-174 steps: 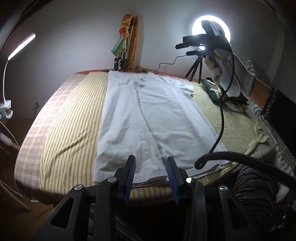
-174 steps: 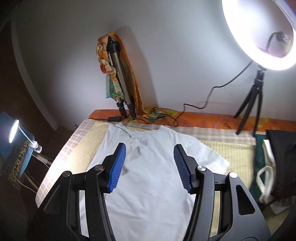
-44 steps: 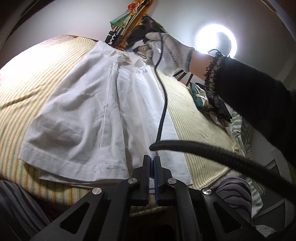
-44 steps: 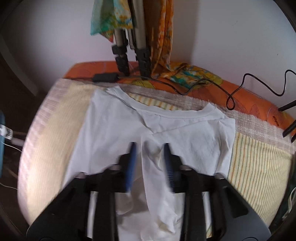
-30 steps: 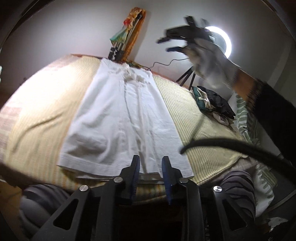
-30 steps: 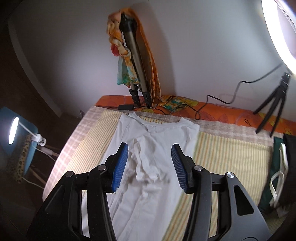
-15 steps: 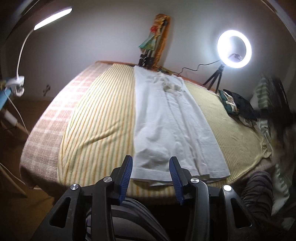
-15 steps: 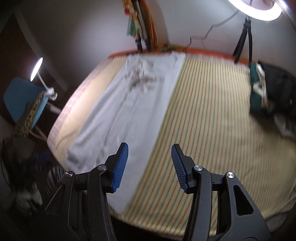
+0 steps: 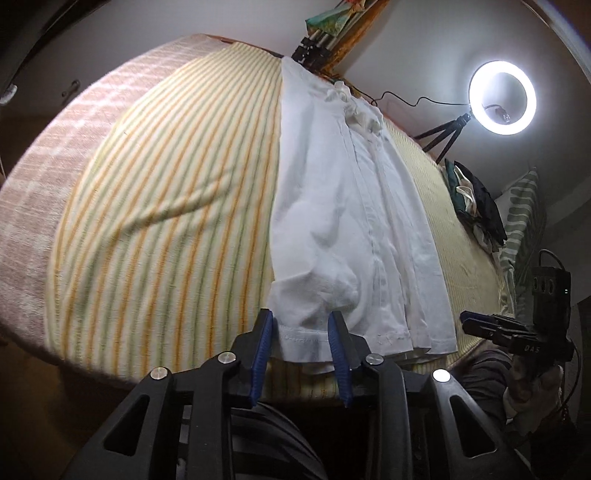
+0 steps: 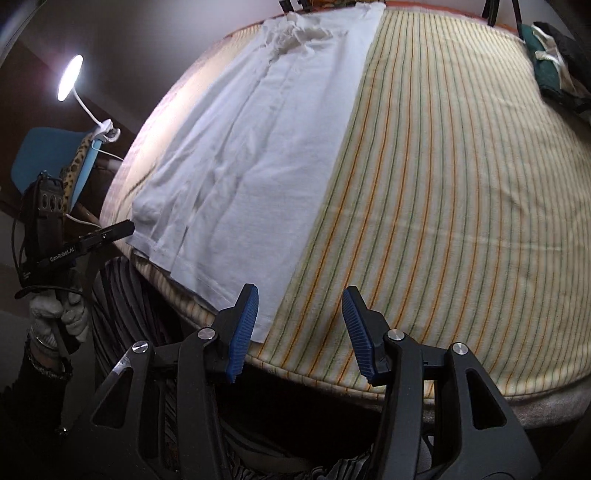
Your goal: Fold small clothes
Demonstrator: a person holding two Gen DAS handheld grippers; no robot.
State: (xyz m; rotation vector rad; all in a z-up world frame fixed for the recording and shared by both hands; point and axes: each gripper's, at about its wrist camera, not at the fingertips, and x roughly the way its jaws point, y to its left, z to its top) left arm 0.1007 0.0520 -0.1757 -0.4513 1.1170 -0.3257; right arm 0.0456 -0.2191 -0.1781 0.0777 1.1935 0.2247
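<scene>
White shirt (image 9: 354, 229), sides now folded into a long strip on the striped bed (image 9: 166, 184), lies ahead of both grippers' fingers, left gripper (image 9: 300, 347) and right gripper (image 10: 299, 325) released and dropped to its hem, ready for the lengthwise fold.

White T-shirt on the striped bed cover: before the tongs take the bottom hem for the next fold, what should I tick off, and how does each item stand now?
1. Left tongs open, hem corner between the blue pads: ok.
2. Right tongs open: ok.
3. Right tongs lined up on the hem: not ok; only the left pad overlaps the corner, the rest is over the yellow striped bed cover.
4. White cotton T-shirt narrowed into a long strip: ok.
5. Shirt smooth: not ok; fabric is bunched near the collar.
6. Both layers of hem within reach: cannot tell.
</scene>
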